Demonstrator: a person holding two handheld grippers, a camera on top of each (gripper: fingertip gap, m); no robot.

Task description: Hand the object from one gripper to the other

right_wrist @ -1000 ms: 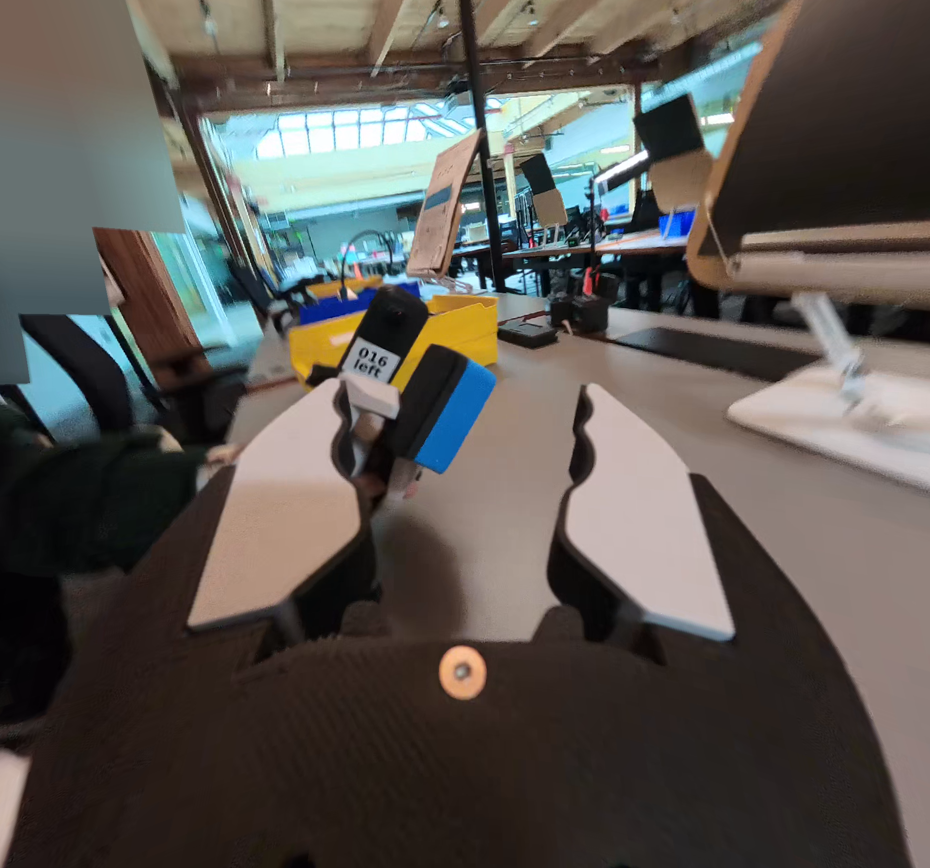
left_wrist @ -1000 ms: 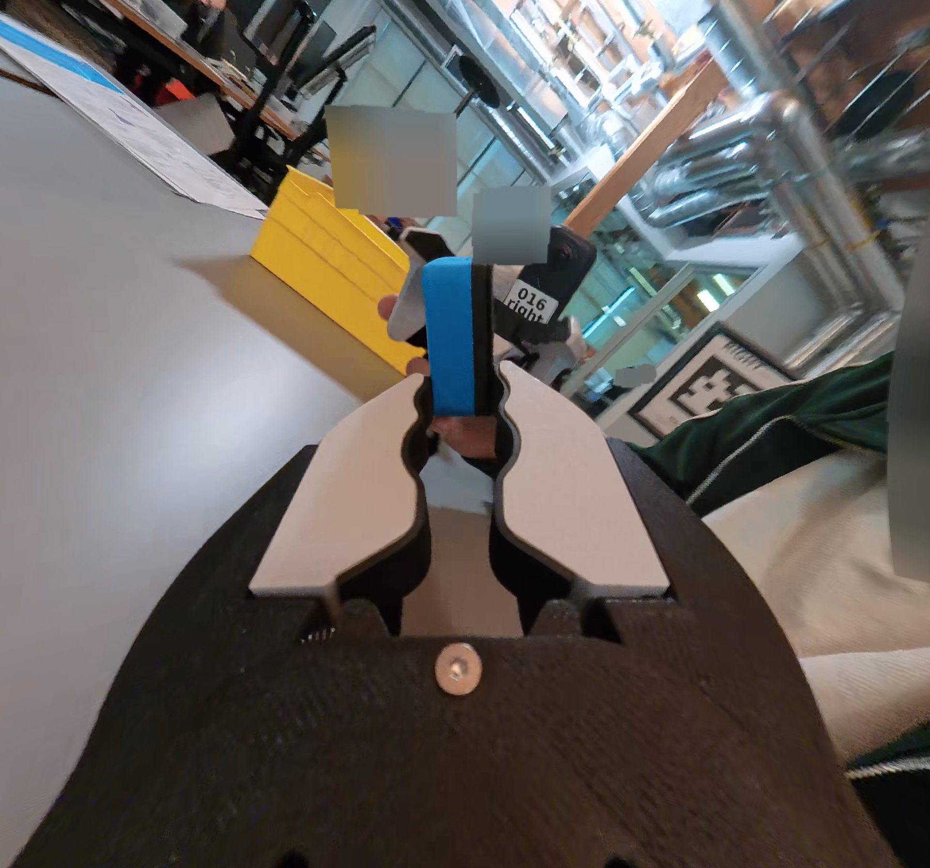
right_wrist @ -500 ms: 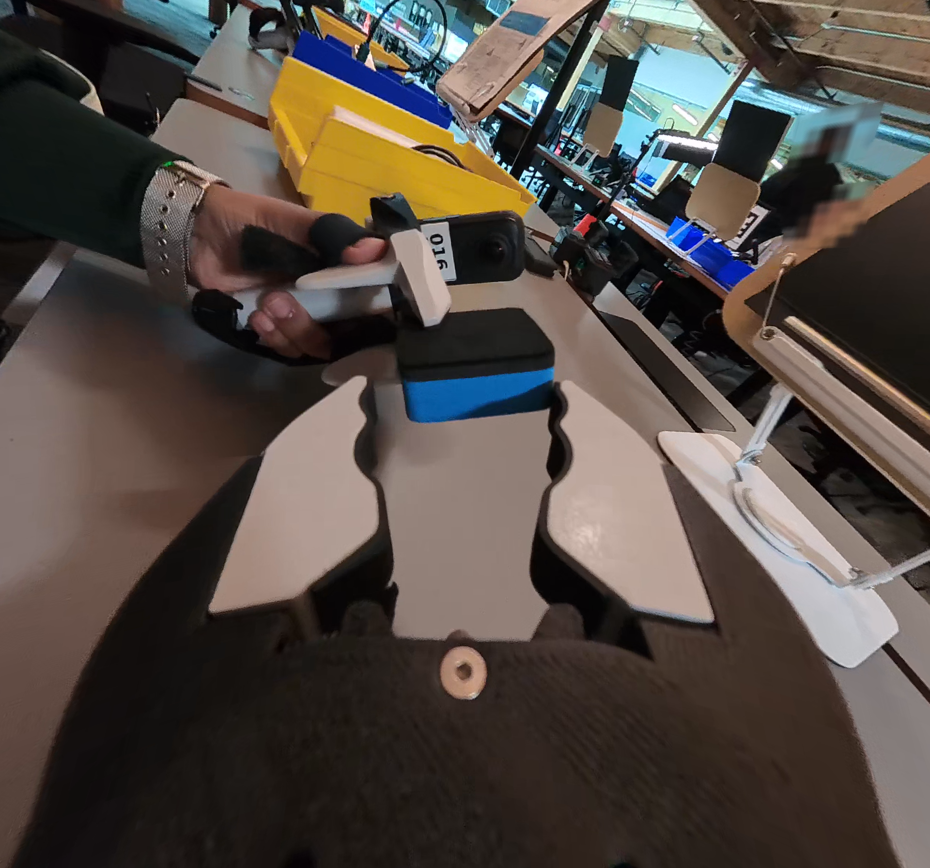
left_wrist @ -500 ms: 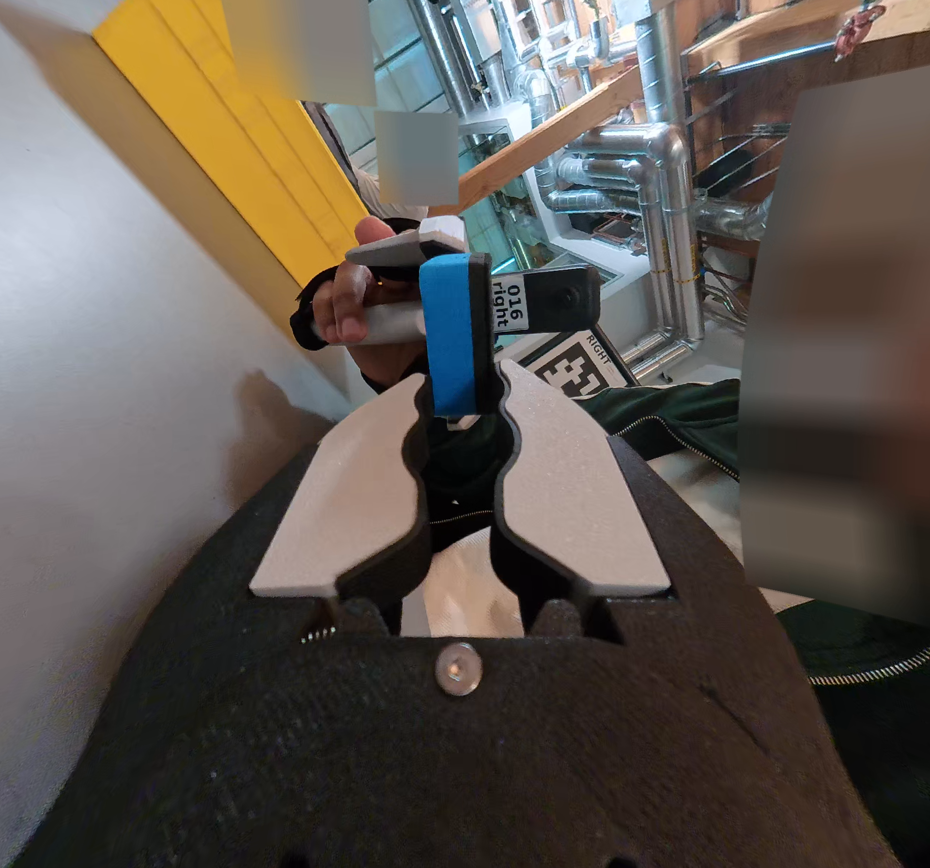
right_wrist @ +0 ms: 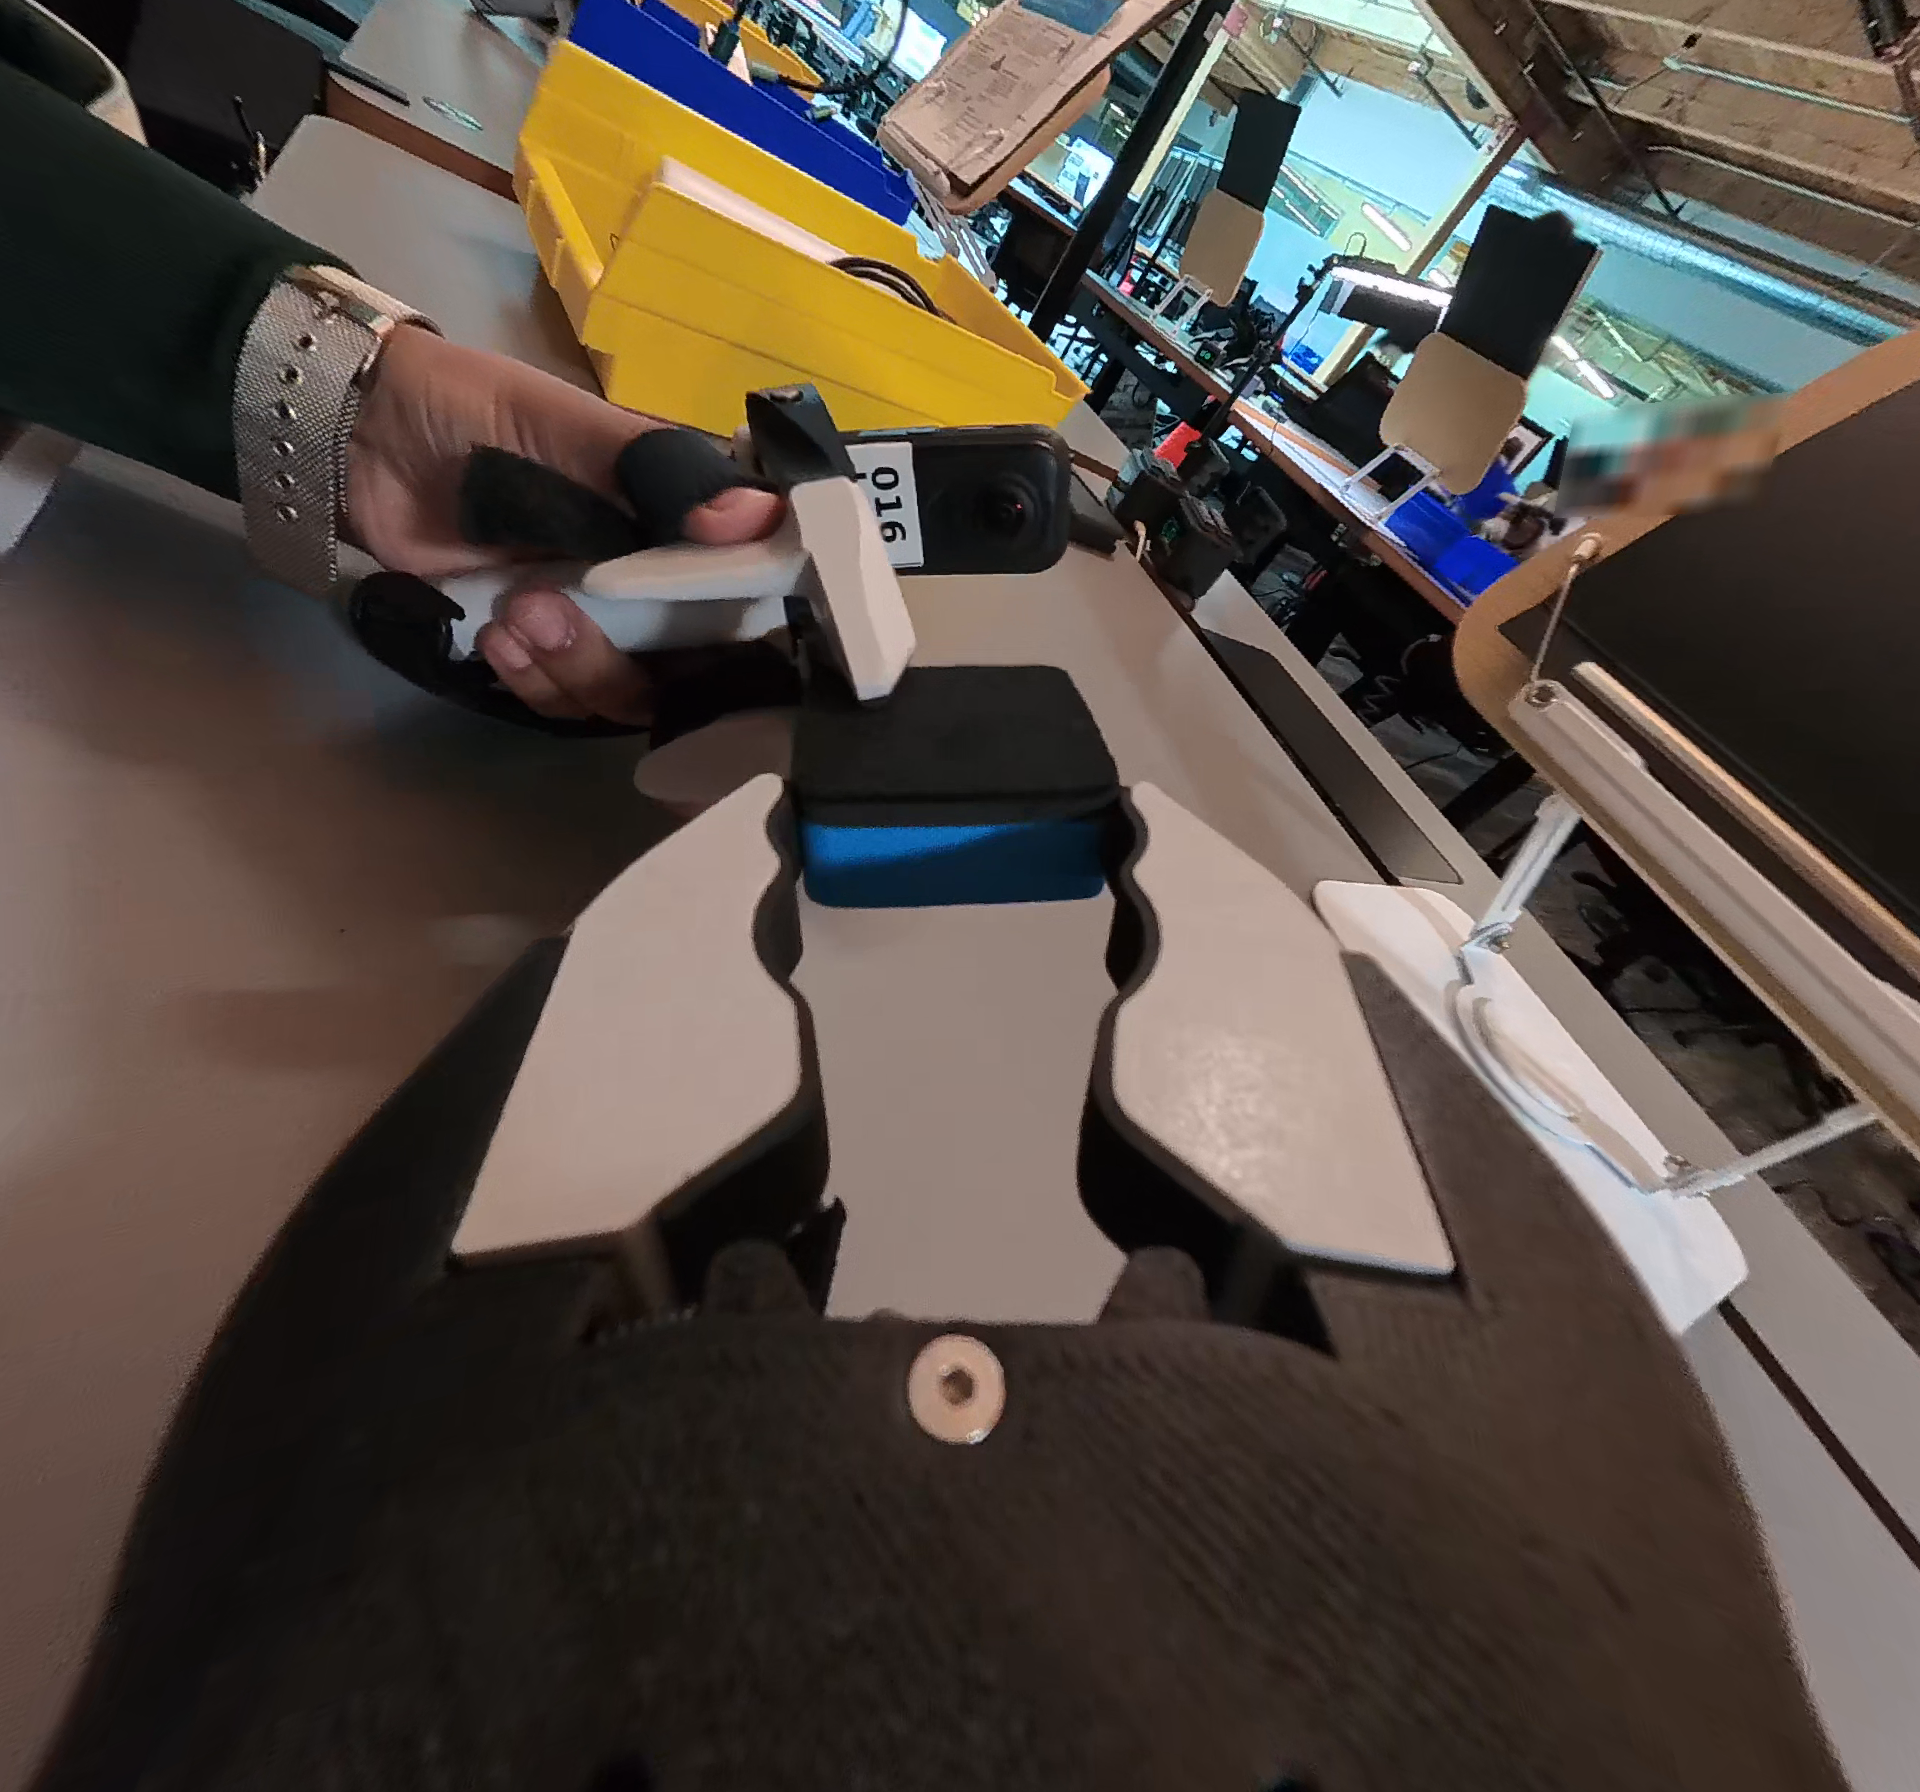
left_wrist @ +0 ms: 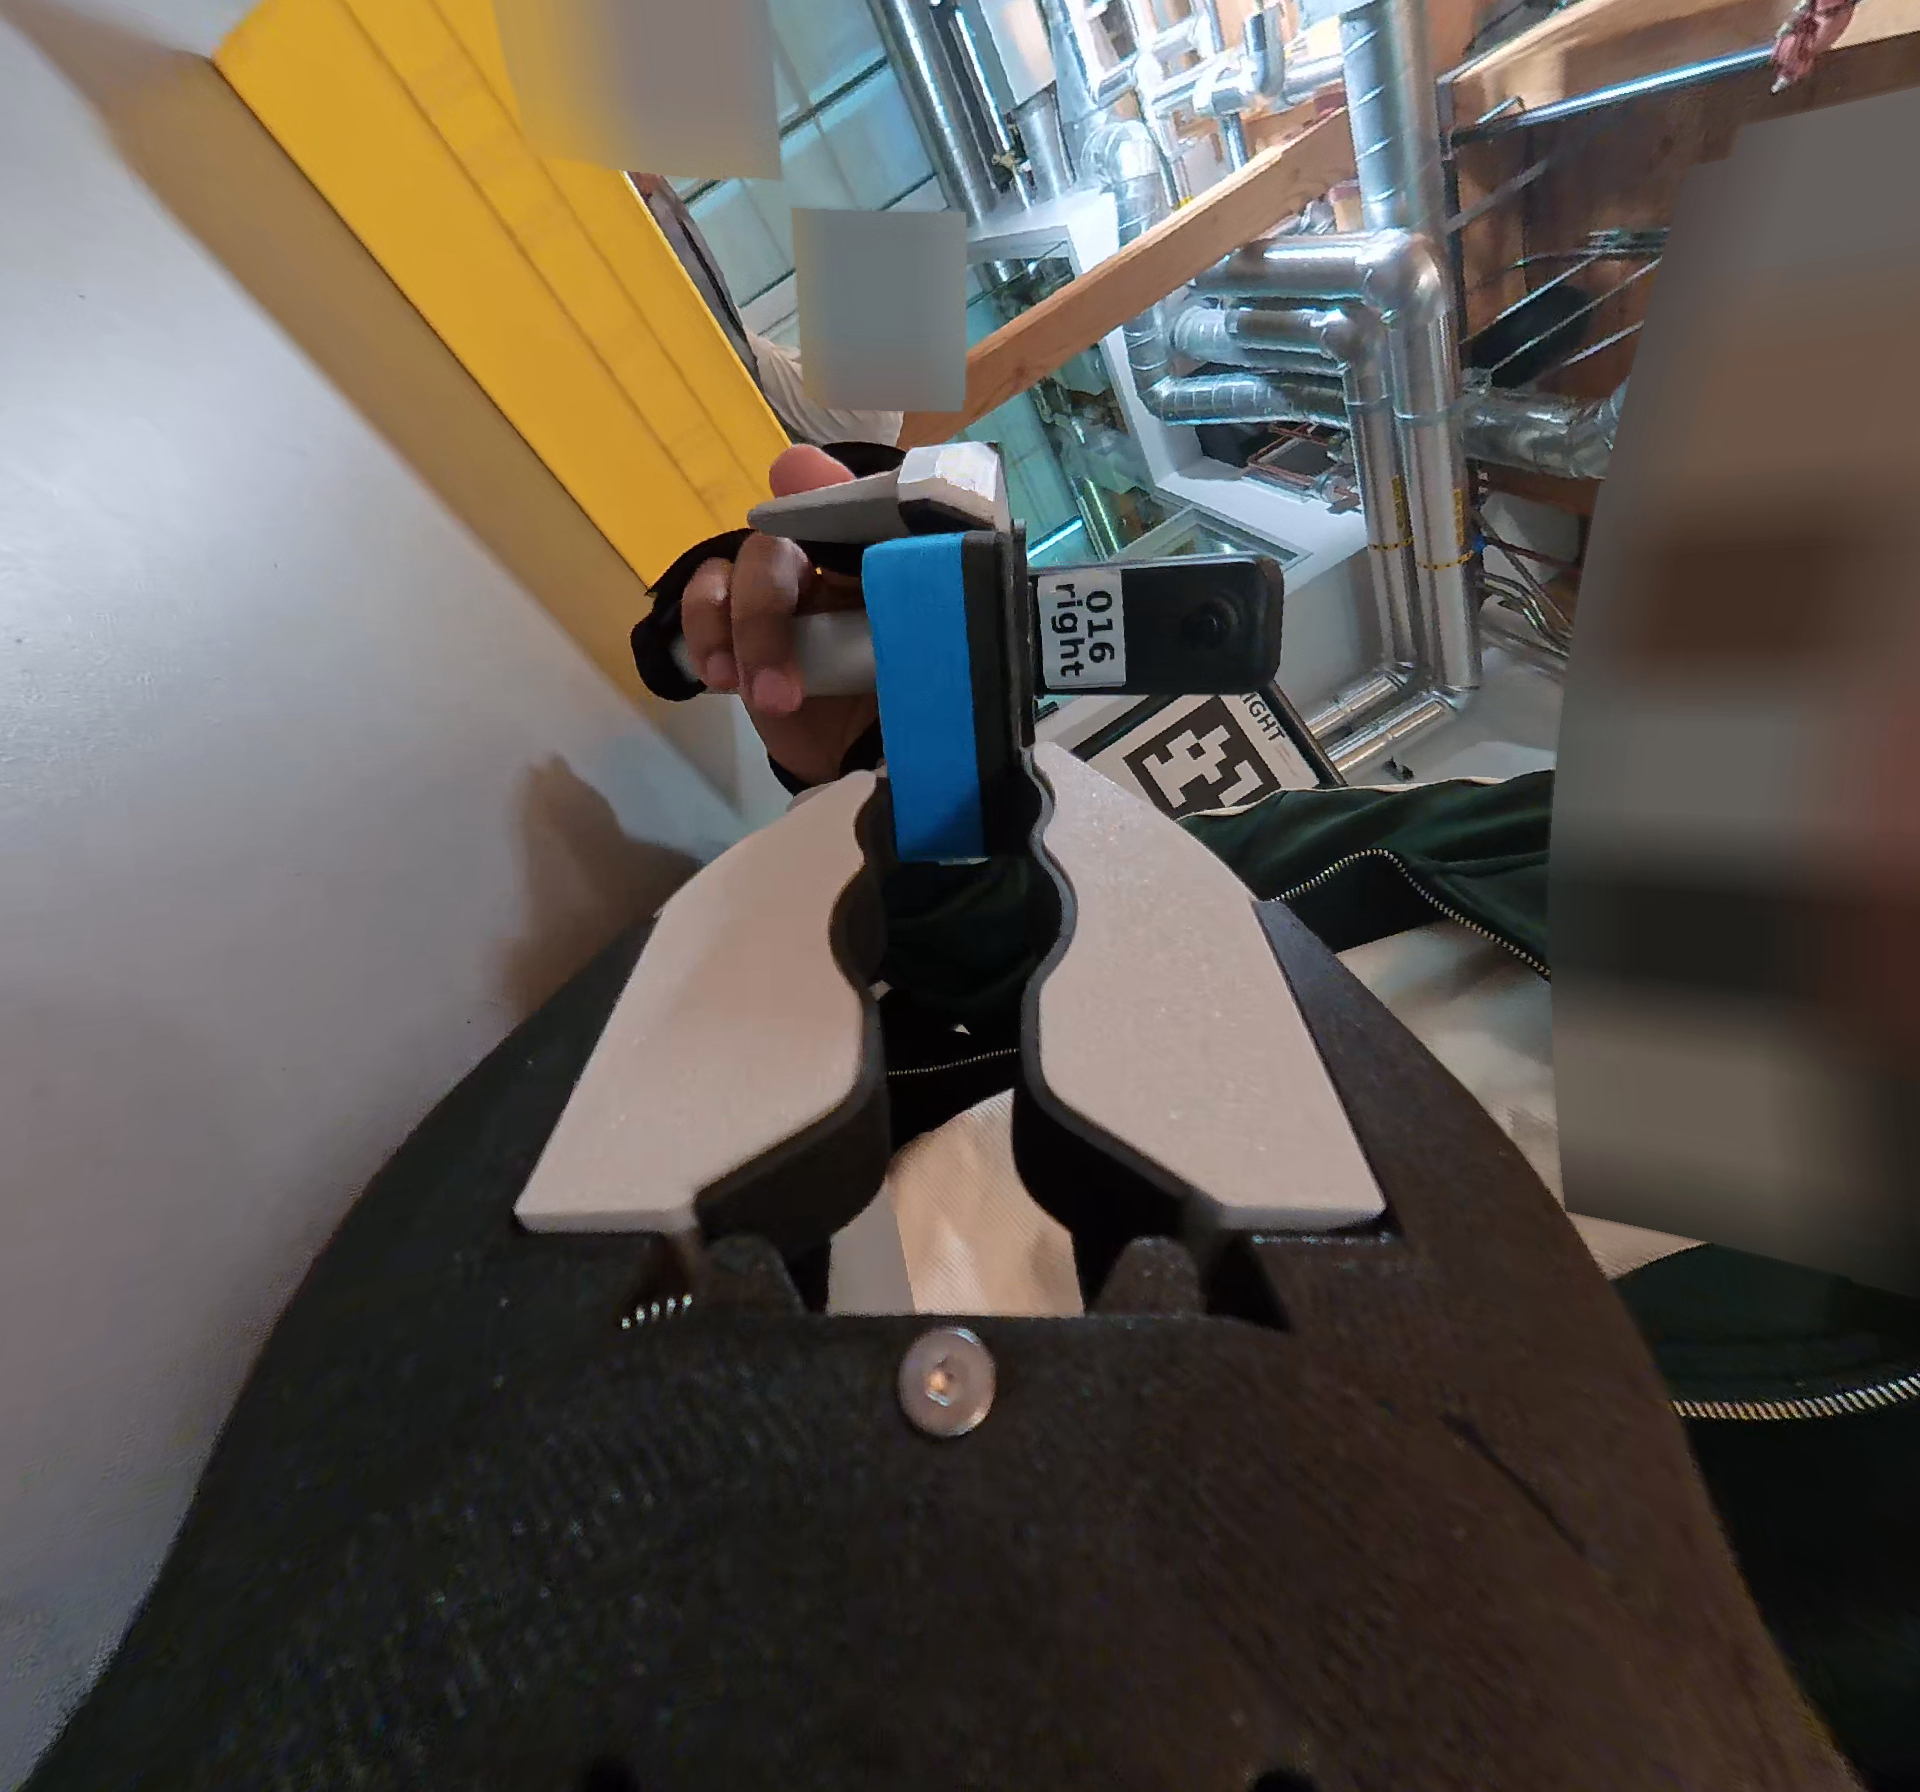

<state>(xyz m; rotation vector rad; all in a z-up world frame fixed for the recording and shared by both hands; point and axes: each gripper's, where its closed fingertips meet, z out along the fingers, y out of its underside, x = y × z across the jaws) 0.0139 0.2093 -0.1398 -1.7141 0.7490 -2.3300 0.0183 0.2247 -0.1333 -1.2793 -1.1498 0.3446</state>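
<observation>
The left gripper [left_wrist: 951, 833] clamps one end of a blue-and-black foam block [left_wrist: 925, 703]. The right gripper [right_wrist: 951, 833] brackets its other end crosswise, fingers apparently not quite closed.

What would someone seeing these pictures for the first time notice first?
First, the blue-and-black foam block, sitting between the fingertips of the right gripper while the left gripper is shut on it from the other side. Next, the bright yellow plastic bin on the grey table behind the bare hand holding the left gripper.
</observation>
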